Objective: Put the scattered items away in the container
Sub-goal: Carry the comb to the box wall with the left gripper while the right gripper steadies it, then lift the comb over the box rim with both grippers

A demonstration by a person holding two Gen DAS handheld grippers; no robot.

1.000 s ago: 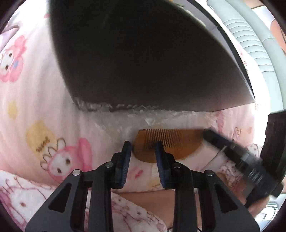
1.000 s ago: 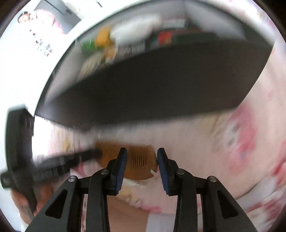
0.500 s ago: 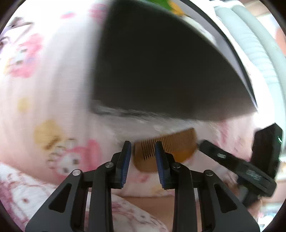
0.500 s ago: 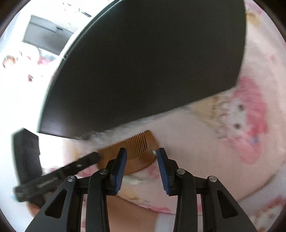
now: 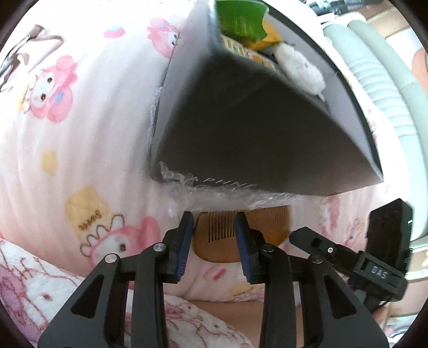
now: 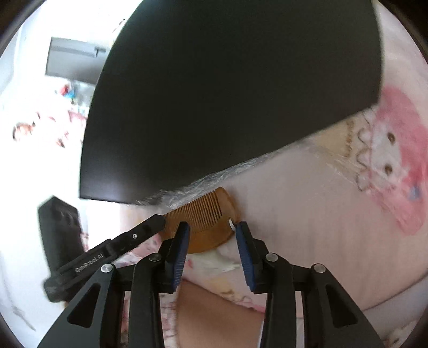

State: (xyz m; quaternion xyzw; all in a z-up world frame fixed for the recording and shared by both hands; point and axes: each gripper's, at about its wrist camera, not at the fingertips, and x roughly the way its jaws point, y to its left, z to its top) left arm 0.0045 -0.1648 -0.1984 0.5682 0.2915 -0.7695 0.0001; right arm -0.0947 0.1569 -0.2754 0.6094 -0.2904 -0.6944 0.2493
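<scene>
The left gripper [image 5: 214,242] had just opened its jaws a little around the comb [image 5: 242,235], not pressing it. The right gripper [image 6: 212,245] stood open beside it. The comb lay on the blanket [image 5: 88,150], just near the box [image 5: 254,133], not yet inside.

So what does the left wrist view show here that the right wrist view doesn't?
Only the left wrist view looks into the black box: a green item and a white fluffy item lie inside, and grey ribbed tubes run behind. Only the right wrist view shows a bright room with a grey panel. Both show the wooden comb on the pink cartoon blanket beside the box.
</scene>
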